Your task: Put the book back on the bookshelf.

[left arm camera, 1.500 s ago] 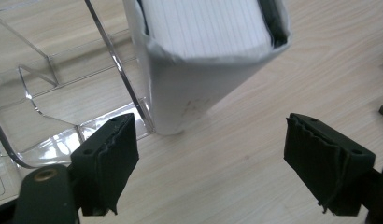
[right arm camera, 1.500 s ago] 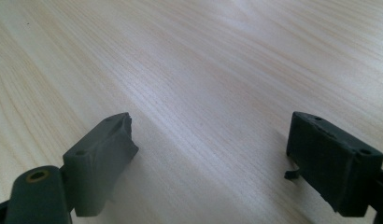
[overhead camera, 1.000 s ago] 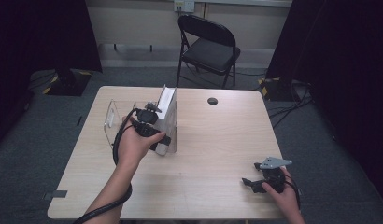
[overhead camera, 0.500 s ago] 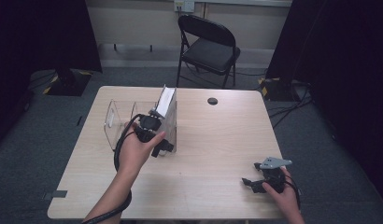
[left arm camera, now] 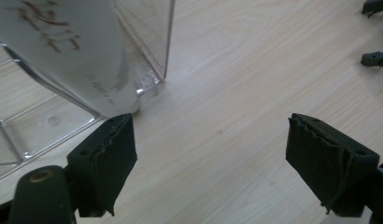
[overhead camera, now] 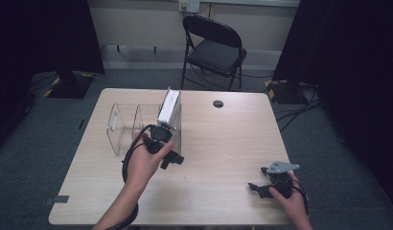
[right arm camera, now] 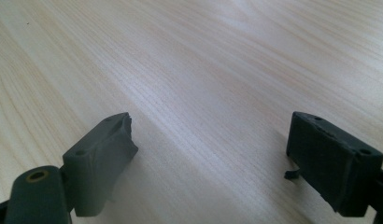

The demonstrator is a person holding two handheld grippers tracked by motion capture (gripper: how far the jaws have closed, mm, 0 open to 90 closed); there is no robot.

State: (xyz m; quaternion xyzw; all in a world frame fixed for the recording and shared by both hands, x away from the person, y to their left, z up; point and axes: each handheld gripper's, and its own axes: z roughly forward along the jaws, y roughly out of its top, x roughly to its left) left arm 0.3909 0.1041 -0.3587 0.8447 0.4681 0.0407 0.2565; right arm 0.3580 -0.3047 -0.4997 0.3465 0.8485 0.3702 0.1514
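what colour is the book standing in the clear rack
White book, with reddish-brown marks on its cover; left gripper view shows it best.

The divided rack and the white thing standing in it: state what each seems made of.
Divided rack: clear, glossy, probably acrylic; the table shows through its walls. White thing: flat, matte, with reddish print, probably paper or card; which one is unclear.
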